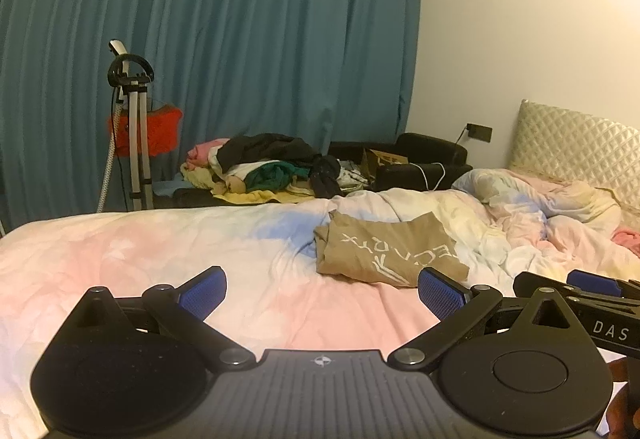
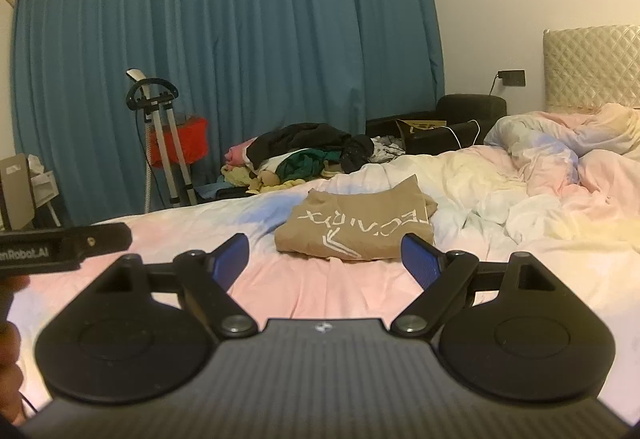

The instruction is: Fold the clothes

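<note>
Bedding in pastel tie-dye (image 2: 304, 279) carries, near its middle, a folded tan T-shirt with white lettering (image 2: 356, 233), likely light, limp and apt to slump, so best pinched at a doubled edge, while left gripper (image 1: 322, 293) and right gripper (image 2: 324, 259) hover spread wide, empty.

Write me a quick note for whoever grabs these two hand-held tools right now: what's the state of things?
Left tool: open, empty, above the bed.
Right tool: open, empty, beside it.
Tan shirt: lies folded on the bed ahead of both tools, touched by neither.
Done: that shirt looks folded.
Left: the clothes pile beyond the bed, unfolded.
</note>
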Demonstrator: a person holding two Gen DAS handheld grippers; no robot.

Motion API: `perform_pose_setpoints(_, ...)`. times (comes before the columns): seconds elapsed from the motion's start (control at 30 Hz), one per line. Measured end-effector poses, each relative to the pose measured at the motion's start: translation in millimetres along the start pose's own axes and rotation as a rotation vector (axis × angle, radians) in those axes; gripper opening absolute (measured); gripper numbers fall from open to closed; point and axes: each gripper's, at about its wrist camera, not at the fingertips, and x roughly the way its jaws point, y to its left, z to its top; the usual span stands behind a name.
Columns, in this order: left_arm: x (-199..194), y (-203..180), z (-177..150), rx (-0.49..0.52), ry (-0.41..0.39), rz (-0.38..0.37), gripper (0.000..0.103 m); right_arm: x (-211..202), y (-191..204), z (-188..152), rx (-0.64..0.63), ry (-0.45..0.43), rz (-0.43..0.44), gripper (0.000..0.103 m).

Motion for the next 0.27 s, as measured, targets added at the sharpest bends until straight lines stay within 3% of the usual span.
perform_pose_setpoints(0.27,-4.1,-0.9,-1.3,0.009,-0.008,0.006,0.103,0.1,-0.4,-0.9,0.006,0.007,-0.005,0.085)
